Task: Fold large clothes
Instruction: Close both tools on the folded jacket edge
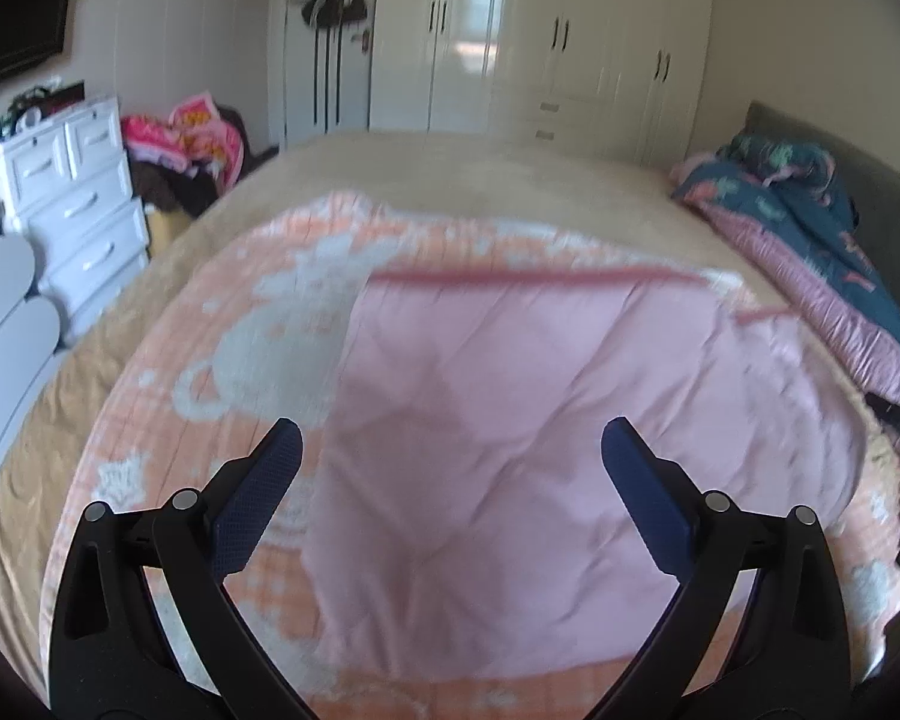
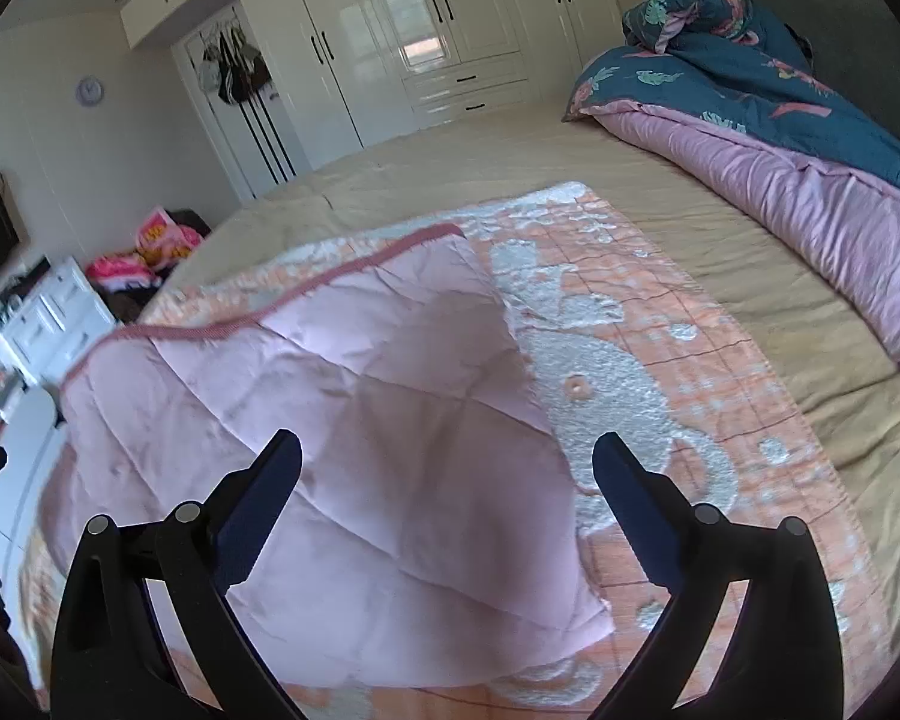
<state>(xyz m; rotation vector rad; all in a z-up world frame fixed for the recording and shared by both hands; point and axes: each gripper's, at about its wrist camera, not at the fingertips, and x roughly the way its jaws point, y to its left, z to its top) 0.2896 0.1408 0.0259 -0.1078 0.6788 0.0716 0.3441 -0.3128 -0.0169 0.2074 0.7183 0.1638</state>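
Pink quilt (image 2: 354,450) on orange, white-patterned blanket (image 2: 660,396); tan bedsheet (image 2: 750,276).

Big glossy white wardrobe (image 2: 426,30) along the far wall, dark handles, a few bags (image 2: 234,69) hanging at its left end. Round wall clock (image 2: 90,91) left of that. White plastic drawer unit (image 1: 75,192) with clutter on top, right beside a pile of pink and yellow laundry (image 1: 192,138). Black TV (image 1: 21,18) mounted up in the corner. Rumpled teal floral duvet (image 2: 768,96) with pink lining bunched against the grey headboard (image 2: 858,42). Tan bedsheet (image 2: 570,150) underneath.
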